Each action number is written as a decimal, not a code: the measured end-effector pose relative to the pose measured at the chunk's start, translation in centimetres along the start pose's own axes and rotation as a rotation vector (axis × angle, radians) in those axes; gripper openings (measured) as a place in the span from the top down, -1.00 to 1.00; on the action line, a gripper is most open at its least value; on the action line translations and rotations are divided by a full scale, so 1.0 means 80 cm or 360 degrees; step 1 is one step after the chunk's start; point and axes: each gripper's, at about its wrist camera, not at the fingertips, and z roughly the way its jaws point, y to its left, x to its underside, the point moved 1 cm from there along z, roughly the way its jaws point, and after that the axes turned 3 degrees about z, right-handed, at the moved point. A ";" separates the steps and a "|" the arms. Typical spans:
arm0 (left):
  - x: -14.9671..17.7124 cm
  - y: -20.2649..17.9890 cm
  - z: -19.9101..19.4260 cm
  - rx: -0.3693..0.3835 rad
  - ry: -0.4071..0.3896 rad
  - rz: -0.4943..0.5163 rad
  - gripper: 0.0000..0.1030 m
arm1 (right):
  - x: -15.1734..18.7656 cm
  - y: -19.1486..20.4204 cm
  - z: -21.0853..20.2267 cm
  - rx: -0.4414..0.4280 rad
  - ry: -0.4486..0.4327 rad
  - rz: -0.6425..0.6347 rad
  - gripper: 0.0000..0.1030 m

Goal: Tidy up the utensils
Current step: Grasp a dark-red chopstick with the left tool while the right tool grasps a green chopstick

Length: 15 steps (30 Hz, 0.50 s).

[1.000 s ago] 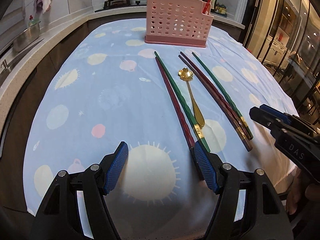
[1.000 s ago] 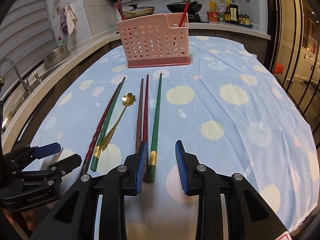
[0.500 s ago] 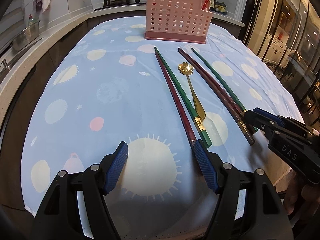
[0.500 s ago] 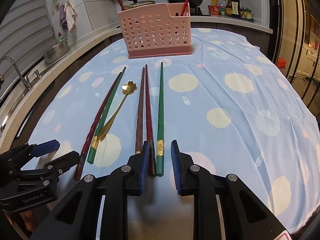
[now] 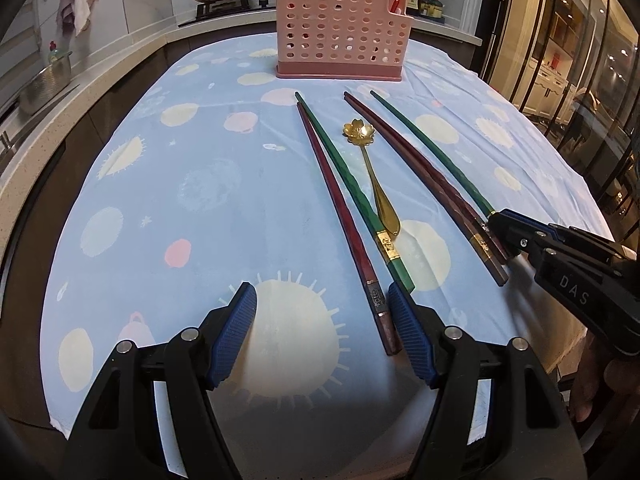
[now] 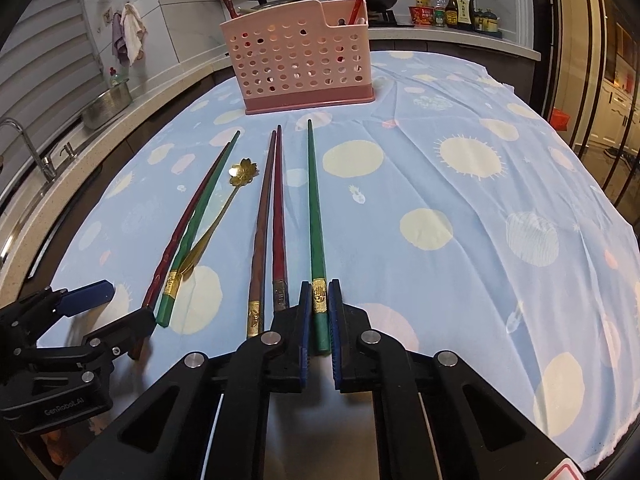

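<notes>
— What does the right gripper (image 6: 319,312) have?
— It is clenched on the butt end of the rightmost green chopstick (image 6: 314,208), which lies on the blue dotted tablecloth (image 6: 460,240) before the pink perforated utensil holder (image 6: 298,60).
— And the left gripper (image 5: 322,330)?
— Spread wide, nothing between its pads. Its right pad hides the dark red chopstick (image 5: 336,208) end, perhaps touching it.
</notes>
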 end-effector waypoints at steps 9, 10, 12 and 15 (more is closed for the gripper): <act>0.005 0.006 -0.008 0.0025 -0.0025 -0.0025 0.35 | 0.003 0.000 -0.005 0.0005 -0.0005 -0.0014 0.86; 0.005 0.008 -0.008 0.0049 -0.0025 -0.0035 0.45 | 0.005 0.000 -0.006 0.0004 -0.0004 -0.0016 0.87; 0.005 0.011 -0.009 0.0063 -0.0024 -0.0051 0.58 | 0.005 0.000 -0.008 0.0003 -0.0004 -0.0016 0.87; 0.005 0.016 -0.009 0.0084 -0.0017 -0.0066 0.82 | 0.007 -0.002 -0.010 0.0002 -0.0003 -0.0014 0.87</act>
